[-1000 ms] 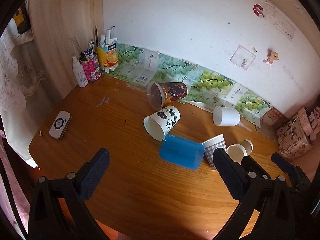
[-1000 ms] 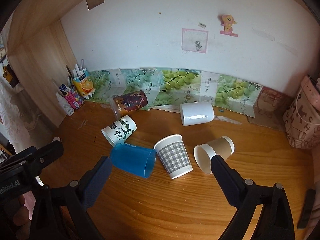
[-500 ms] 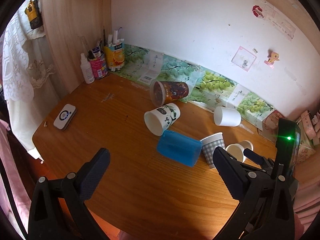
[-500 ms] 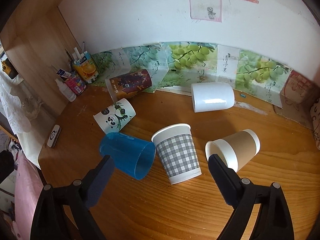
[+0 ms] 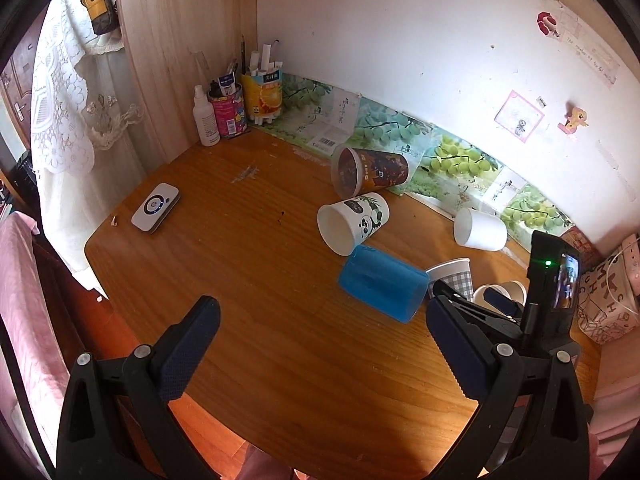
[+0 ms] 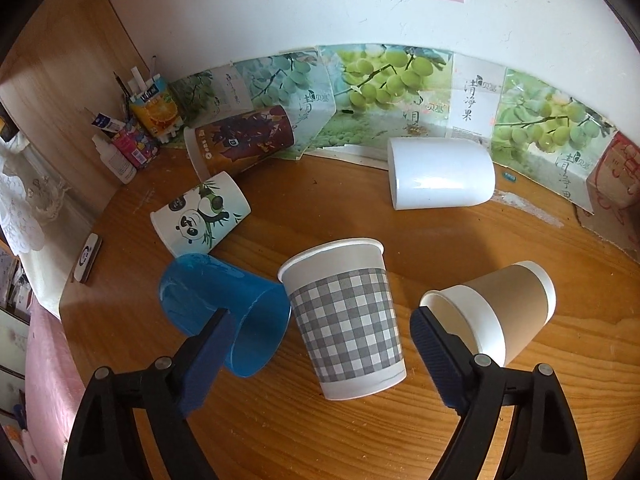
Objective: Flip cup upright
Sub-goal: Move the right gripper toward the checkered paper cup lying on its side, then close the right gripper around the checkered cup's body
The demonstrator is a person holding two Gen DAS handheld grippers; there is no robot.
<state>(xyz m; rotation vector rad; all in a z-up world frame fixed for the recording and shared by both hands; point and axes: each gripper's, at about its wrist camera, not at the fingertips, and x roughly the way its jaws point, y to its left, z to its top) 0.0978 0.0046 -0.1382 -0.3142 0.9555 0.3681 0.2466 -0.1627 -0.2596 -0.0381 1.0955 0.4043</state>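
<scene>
The right gripper stands wide open with the grey checked paper cup between its fingers, nearer than a second ago; the cup lies tipped, mouth away. The blue plastic cup touches its left side; the kraft-sleeved cup lies just right. Beyond lie the panda cup, a dark printed cup and a white cup. Grape posters read 清净果.

The left gripper gapes wide over the bare wooden table; from there the right gripper hides most of the checked cup.
</scene>
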